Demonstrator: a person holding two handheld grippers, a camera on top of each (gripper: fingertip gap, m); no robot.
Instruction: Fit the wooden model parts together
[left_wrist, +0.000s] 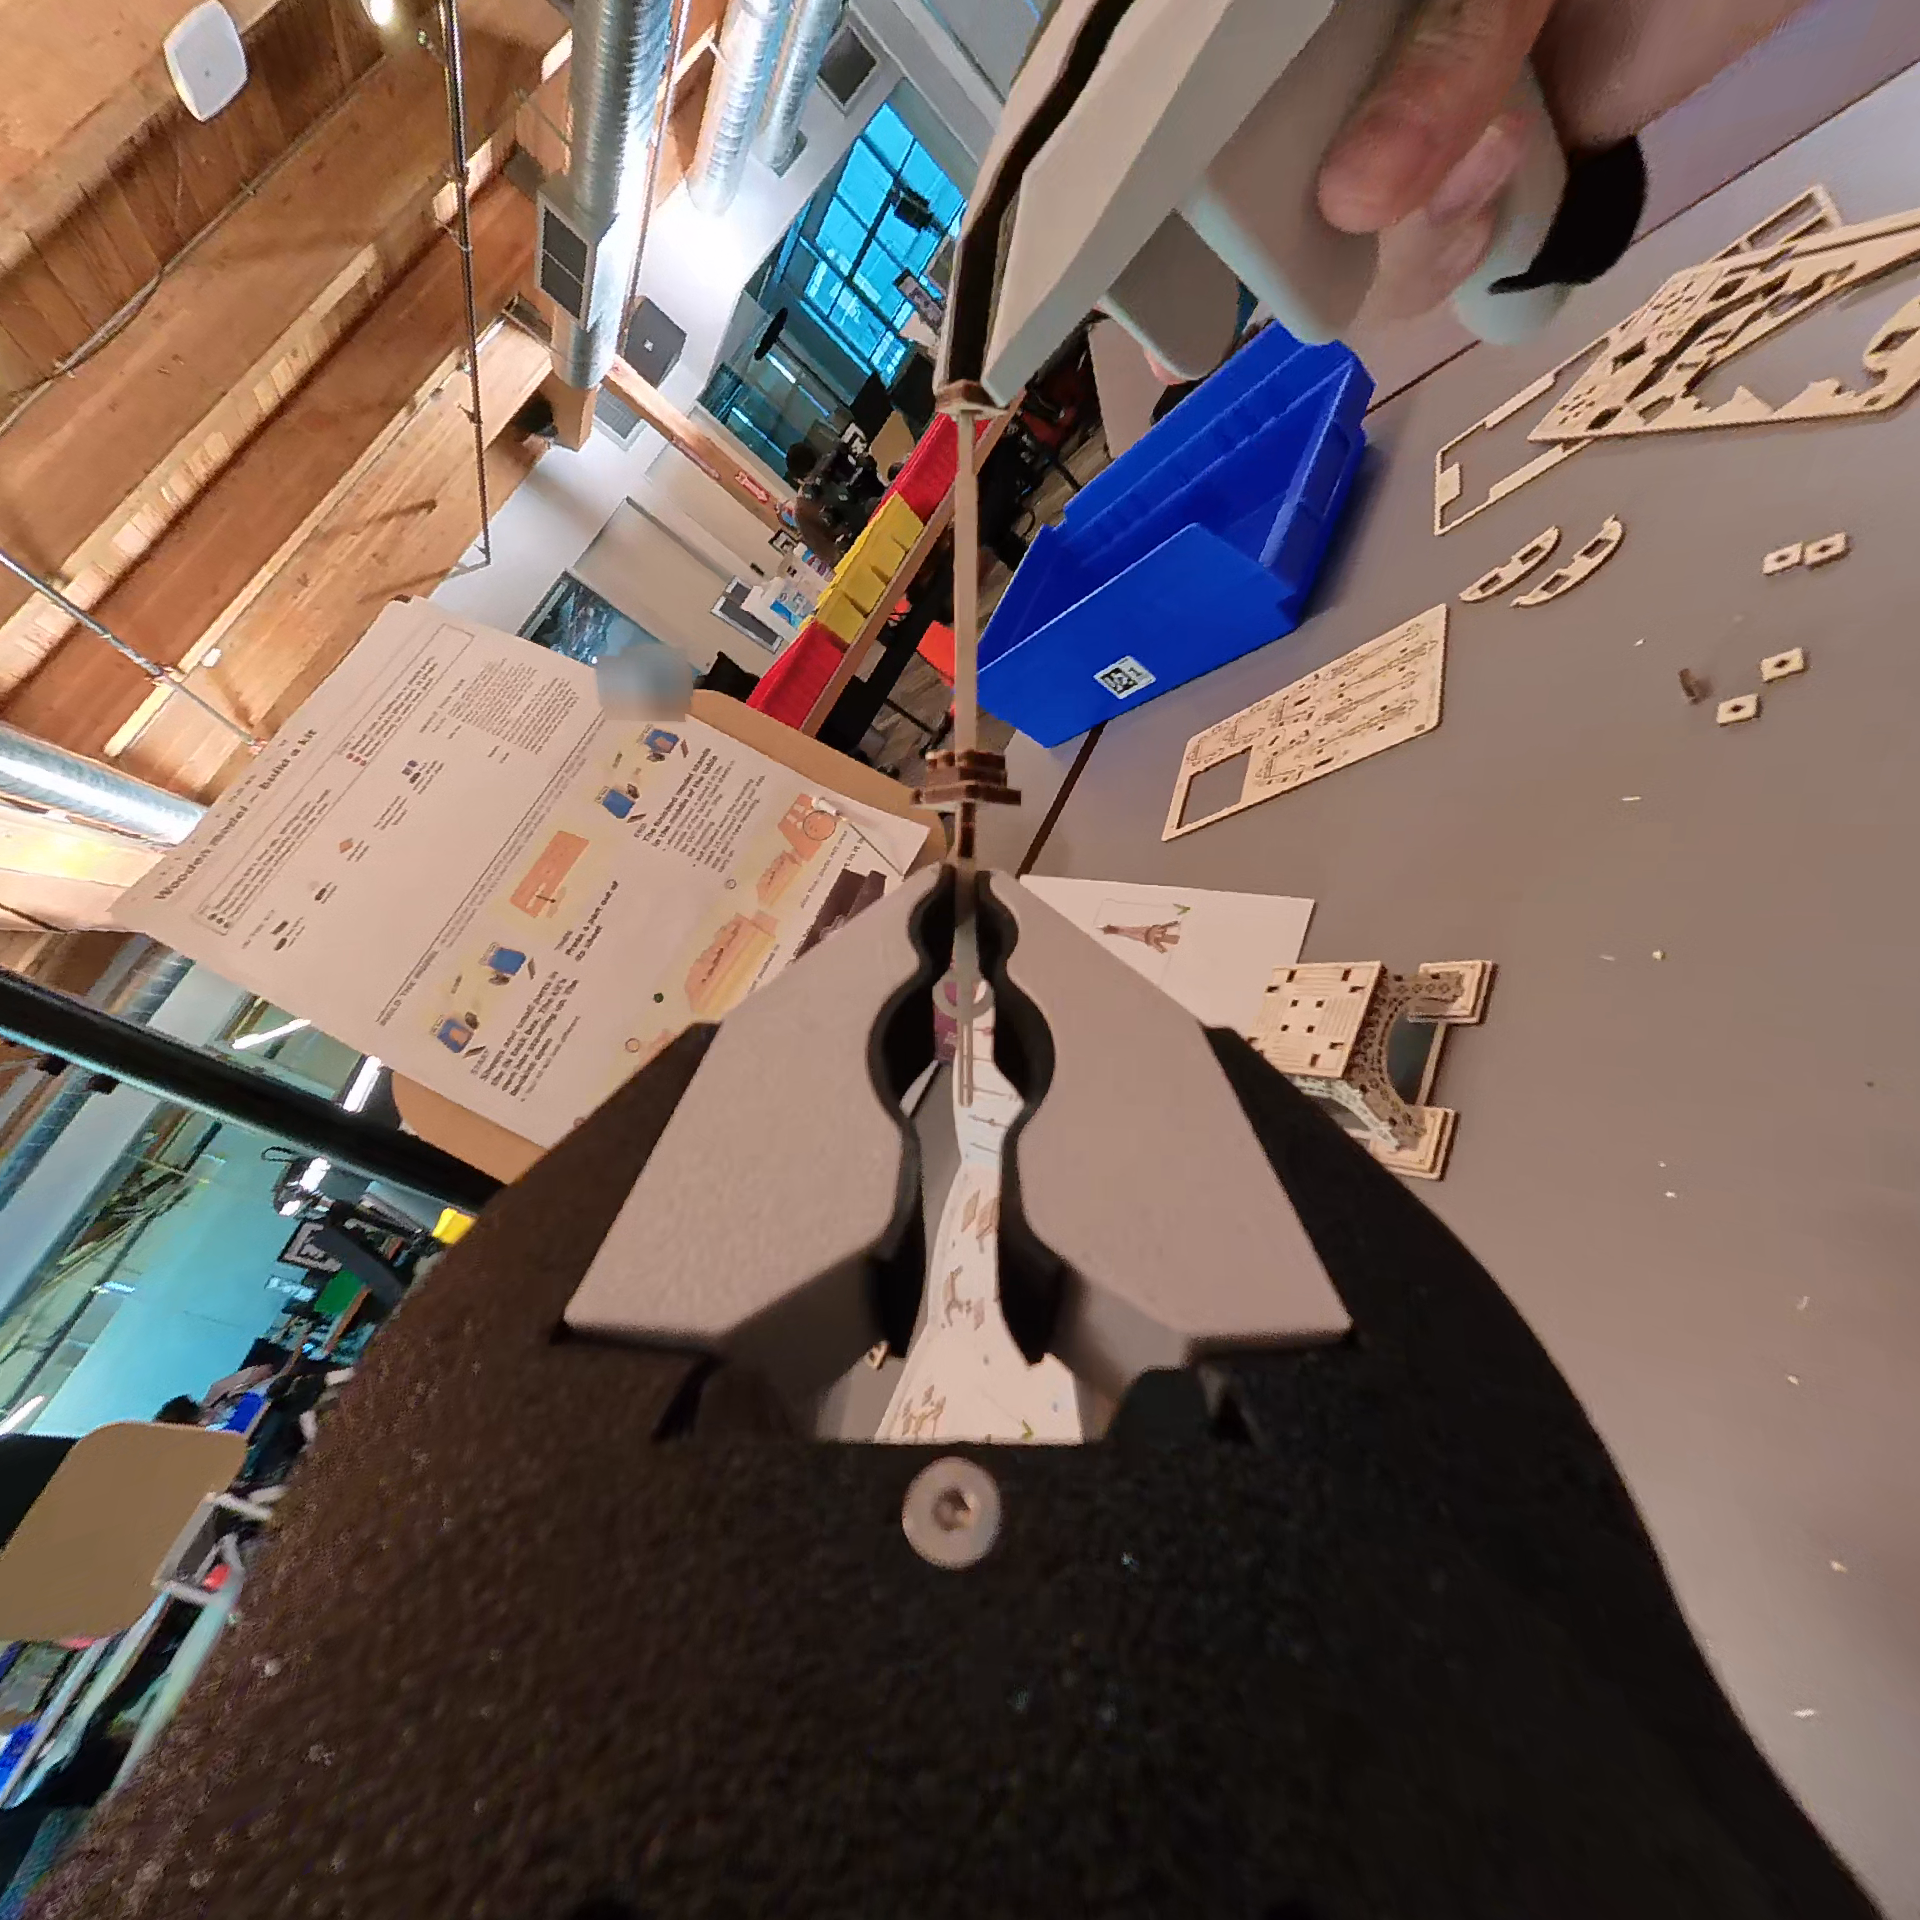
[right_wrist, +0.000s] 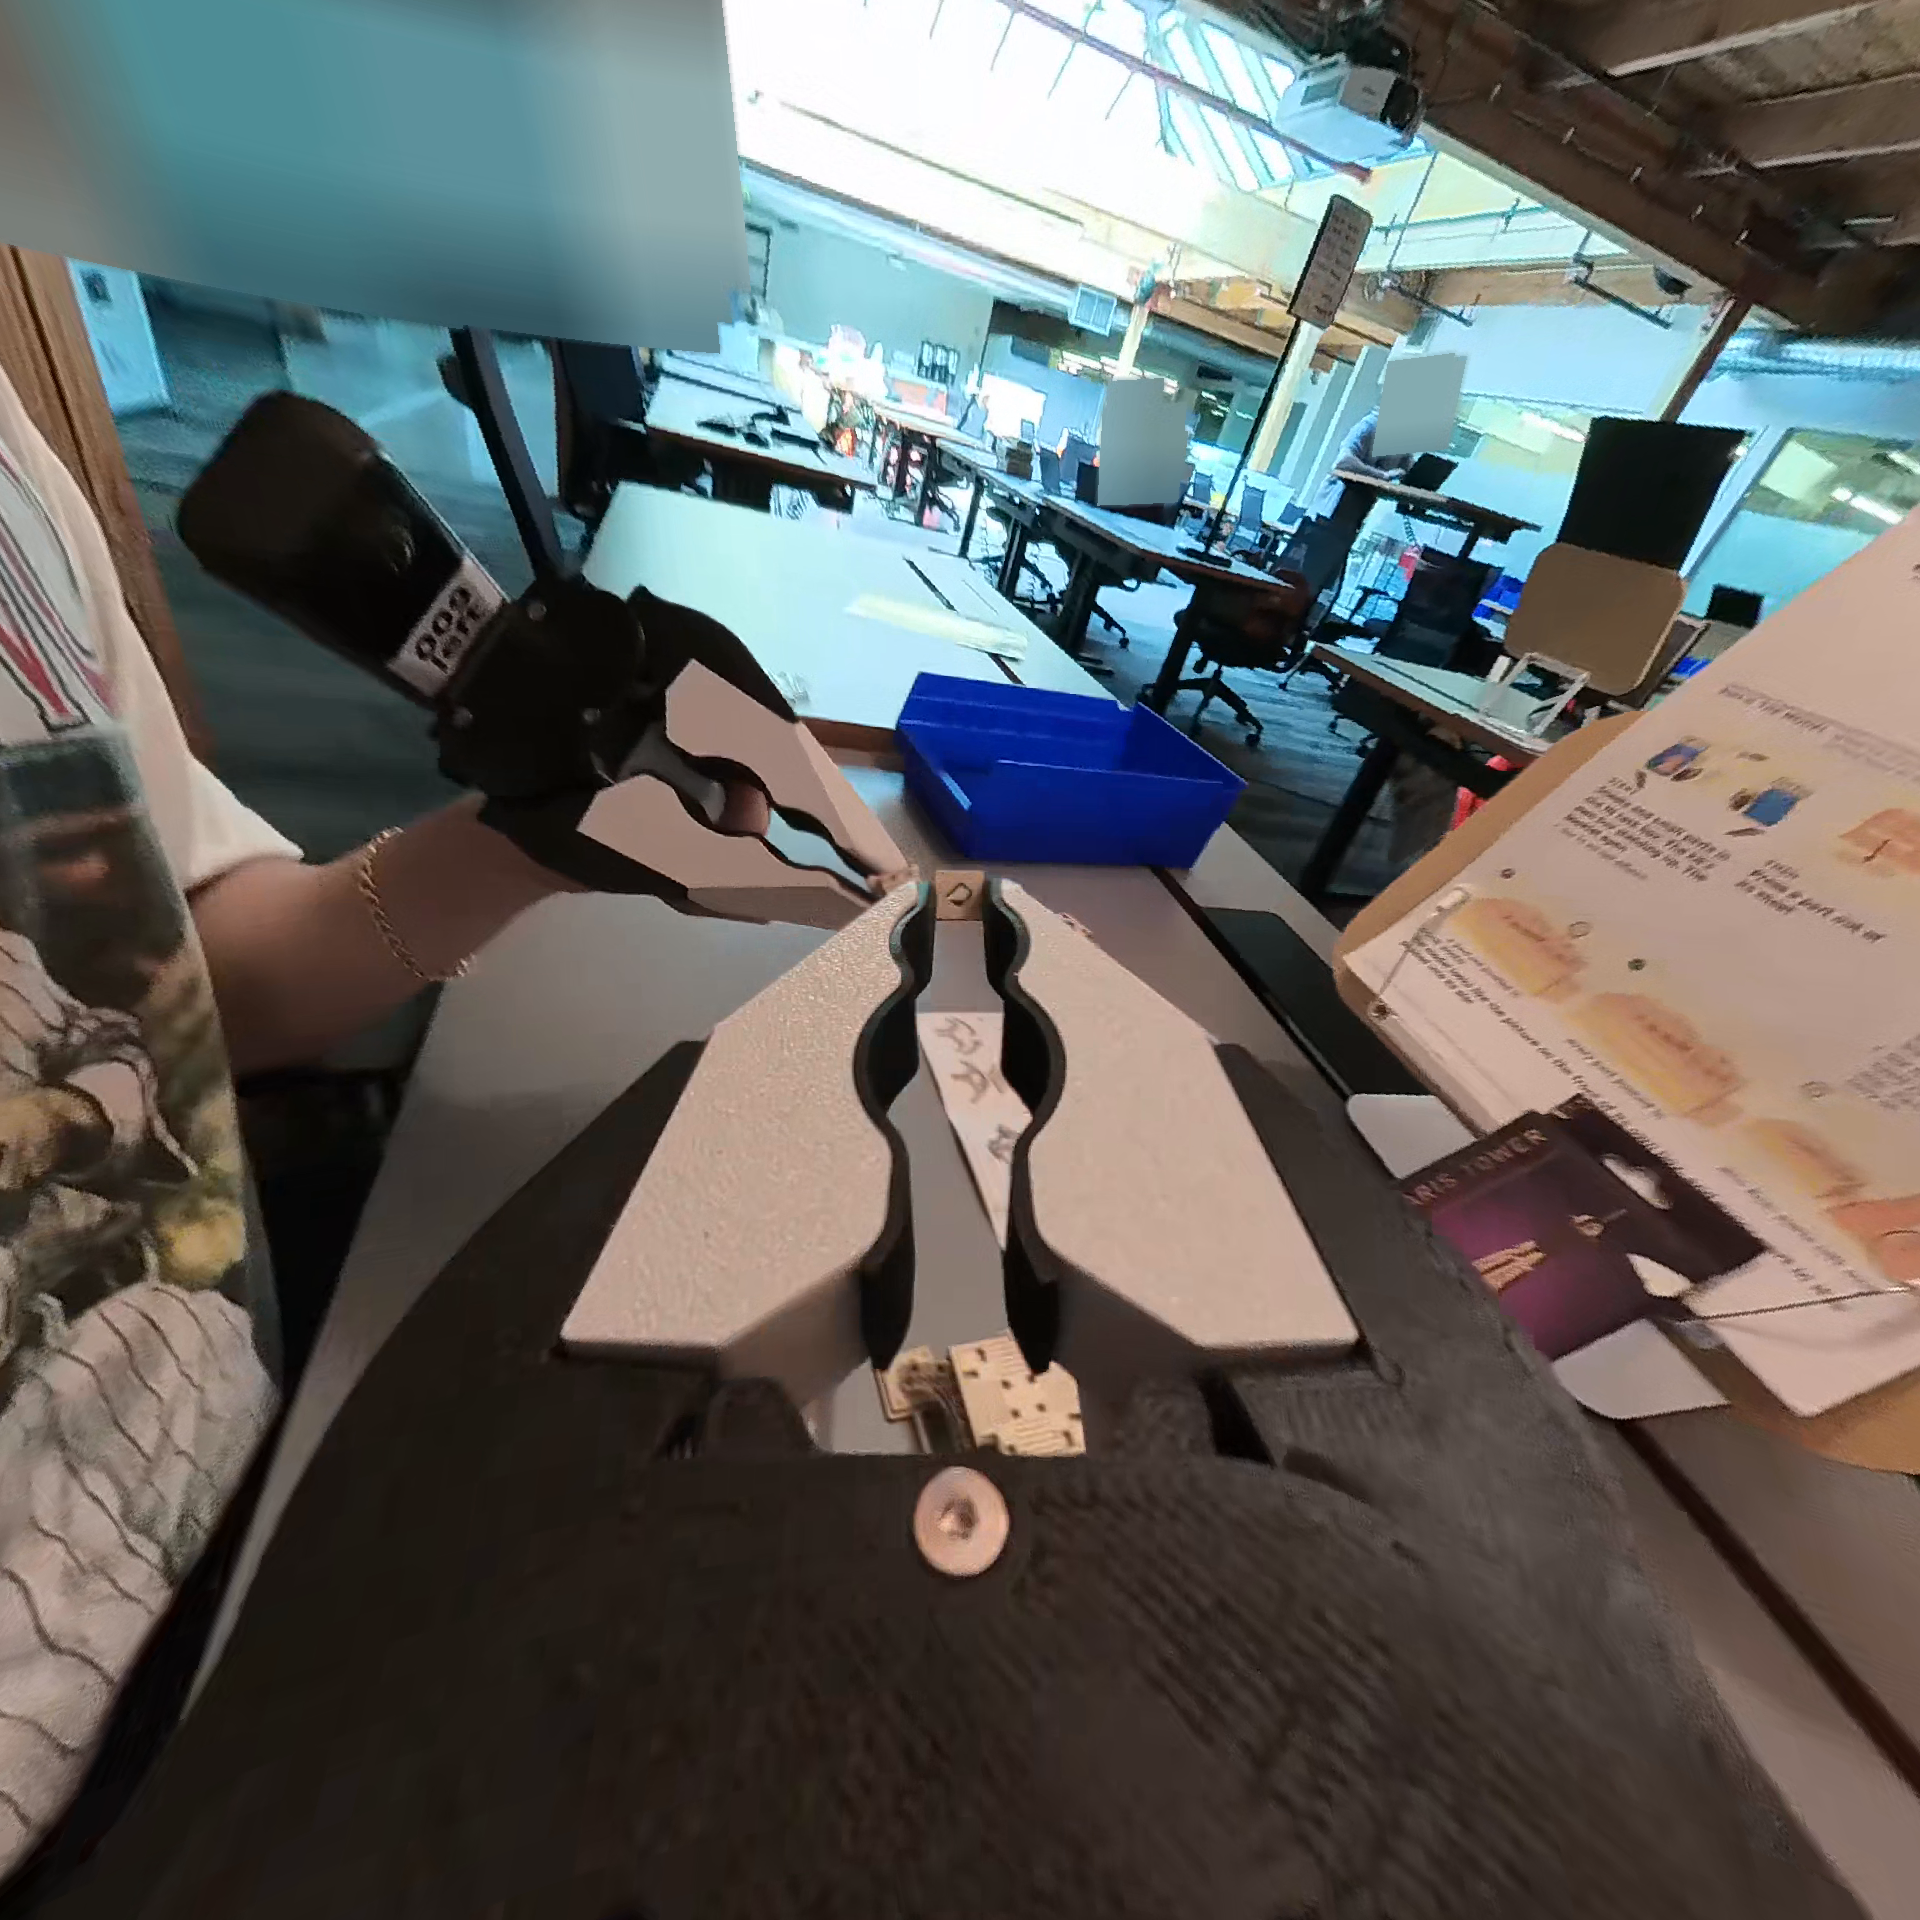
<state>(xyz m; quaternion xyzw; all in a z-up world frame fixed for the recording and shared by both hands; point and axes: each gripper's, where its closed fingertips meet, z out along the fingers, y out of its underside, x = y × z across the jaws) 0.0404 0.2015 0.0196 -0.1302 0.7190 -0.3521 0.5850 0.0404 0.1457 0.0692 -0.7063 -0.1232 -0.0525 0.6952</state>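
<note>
My left gripper (left_wrist: 961, 883) is shut on a thin wooden spire (left_wrist: 968, 582) that points away from it. A stack of small square plates (left_wrist: 964, 781) sits on the spire just past my fingertips. My right gripper (right_wrist: 957, 894) is shut on a small square wooden piece (right_wrist: 957, 896) with a hole, held at the spire's far tip (left_wrist: 966, 400). In the right wrist view the left gripper (right_wrist: 888, 883) comes in from the left, tip to tip with the right one. The wooden tower base (left_wrist: 1361, 1049) stands on the grey table (left_wrist: 1662, 1351).
A blue bin (left_wrist: 1174, 582) stands at the table's far side. Cut-out wooden sheets (left_wrist: 1320, 717) and small loose parts (left_wrist: 1538, 561) lie beyond the base. An instruction sheet on a cardboard stand (right_wrist: 1662, 987) and a purple package card (right_wrist: 1558, 1236) are to the right. Some 8 centimeters of space lies between my two pairs of fingers. The wooden tower base (left_wrist: 1361, 1049) sits 20 centimeters or so from the ends of my left fingers. It is also in sight in the right wrist view (right_wrist: 955, 1385).
</note>
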